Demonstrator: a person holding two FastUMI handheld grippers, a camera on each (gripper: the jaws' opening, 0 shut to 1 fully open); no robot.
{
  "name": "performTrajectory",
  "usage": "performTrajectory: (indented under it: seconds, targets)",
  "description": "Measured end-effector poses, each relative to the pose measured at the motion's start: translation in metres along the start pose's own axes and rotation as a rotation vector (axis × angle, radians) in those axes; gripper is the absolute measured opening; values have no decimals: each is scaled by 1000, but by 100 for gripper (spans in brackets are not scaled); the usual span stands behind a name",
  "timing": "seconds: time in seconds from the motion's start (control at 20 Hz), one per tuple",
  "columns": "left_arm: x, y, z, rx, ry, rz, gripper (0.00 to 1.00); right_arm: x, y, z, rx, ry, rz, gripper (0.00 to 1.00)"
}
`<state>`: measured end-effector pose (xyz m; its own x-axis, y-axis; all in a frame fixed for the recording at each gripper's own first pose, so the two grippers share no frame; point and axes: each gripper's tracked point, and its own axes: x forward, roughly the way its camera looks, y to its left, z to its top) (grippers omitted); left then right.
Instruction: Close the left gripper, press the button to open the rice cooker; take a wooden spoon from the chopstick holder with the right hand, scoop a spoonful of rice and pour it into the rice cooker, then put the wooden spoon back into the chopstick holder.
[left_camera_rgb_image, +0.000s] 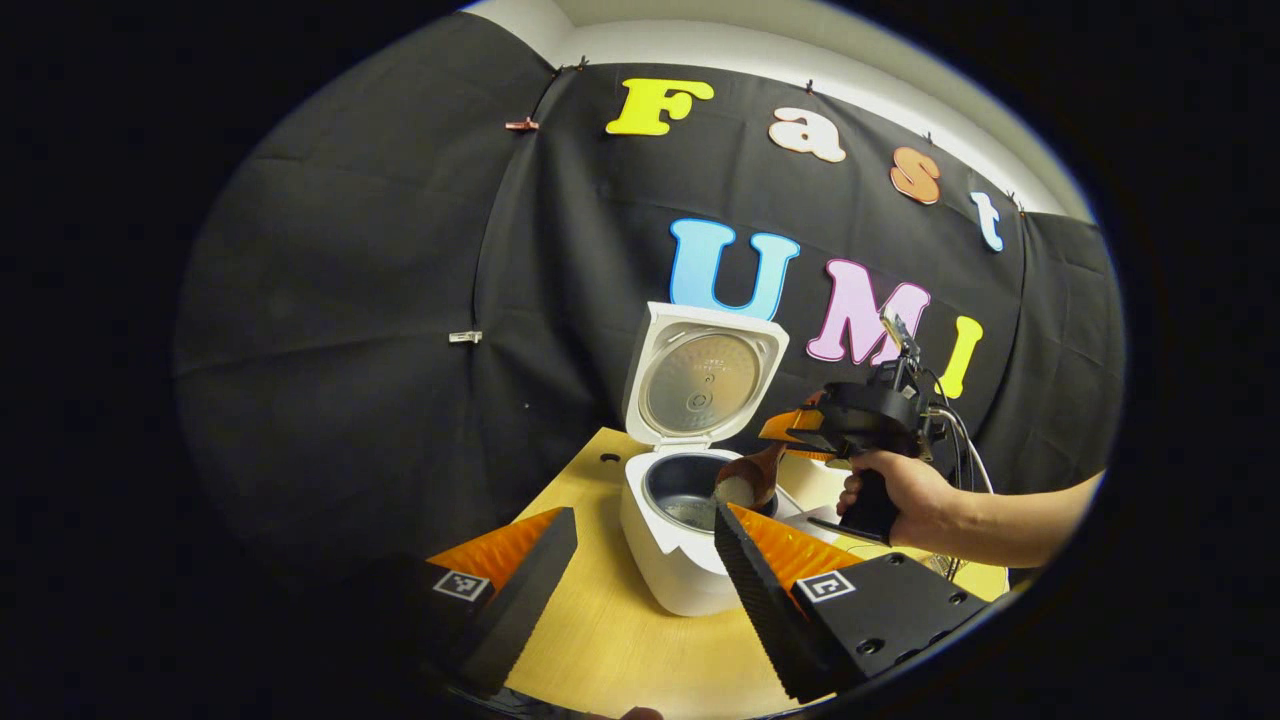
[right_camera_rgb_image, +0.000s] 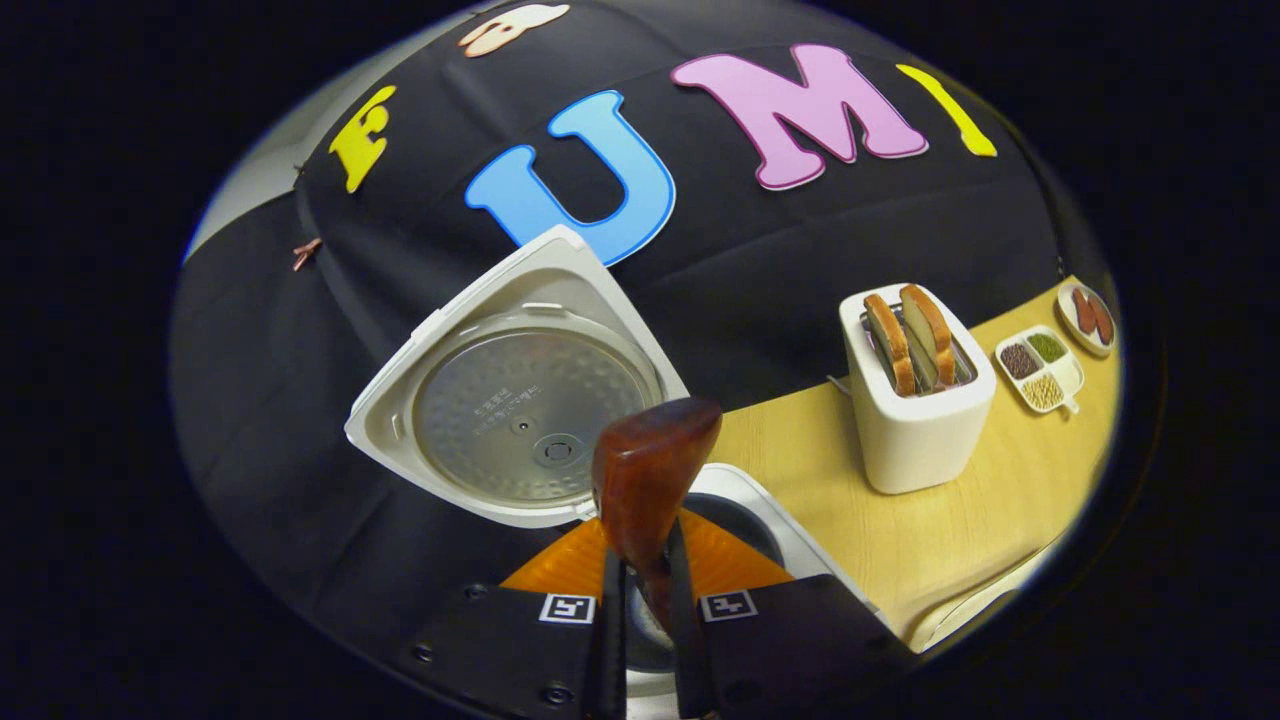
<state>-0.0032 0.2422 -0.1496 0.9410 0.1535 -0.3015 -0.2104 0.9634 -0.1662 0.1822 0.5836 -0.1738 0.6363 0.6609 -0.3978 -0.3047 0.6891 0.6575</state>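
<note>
The white rice cooker (left_camera_rgb_image: 672, 560) stands on the wooden table with its lid (left_camera_rgb_image: 705, 380) raised and the dark inner pot (left_camera_rgb_image: 685, 490) showing. My left gripper (left_camera_rgb_image: 640, 565) hovers just in front of it, open, nothing between its fingers. A hand holds my right gripper (left_camera_rgb_image: 815, 432) to the cooker's right, shut on the handle of the wooden spoon (left_camera_rgb_image: 752, 474). The spoon's bowl hangs over the pot's right rim, with a pale patch at its tip. In the right gripper view the spoon (right_camera_rgb_image: 650, 470) rises from my right gripper (right_camera_rgb_image: 645, 560) in front of the open lid (right_camera_rgb_image: 520, 410).
A white toaster (right_camera_rgb_image: 915, 410) with two bread slices stands to the right on the table (right_camera_rgb_image: 950, 540). Beyond it lie a divided dish of beans (right_camera_rgb_image: 1040, 370) and a small plate (right_camera_rgb_image: 1088, 315). The table's edge runs close behind the left gripper.
</note>
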Motion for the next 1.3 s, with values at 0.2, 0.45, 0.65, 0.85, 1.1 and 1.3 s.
performTrajectory:
  seconds: [0.2,0.45,0.65,0.85,1.1,1.3]
  targets:
    - [-1,5,-2,0,3,7,96,1,5,0,-124,-19,5,23]
    - [-2,9,-6,-12,7,11,96,2,19,5,-272,-52,26,23]
    - [-3,11,-9,-20,10,14,96,-1,19,2,-345,-50,24,15]
    - [-3,16,-10,-24,9,20,96,-7,29,8,-436,-98,43,15]
    - [-2,19,-12,-36,10,21,96,-16,43,11,-682,-163,53,15]
    - [-1,18,-12,-33,7,18,96,-25,51,6,-862,-194,75,15]
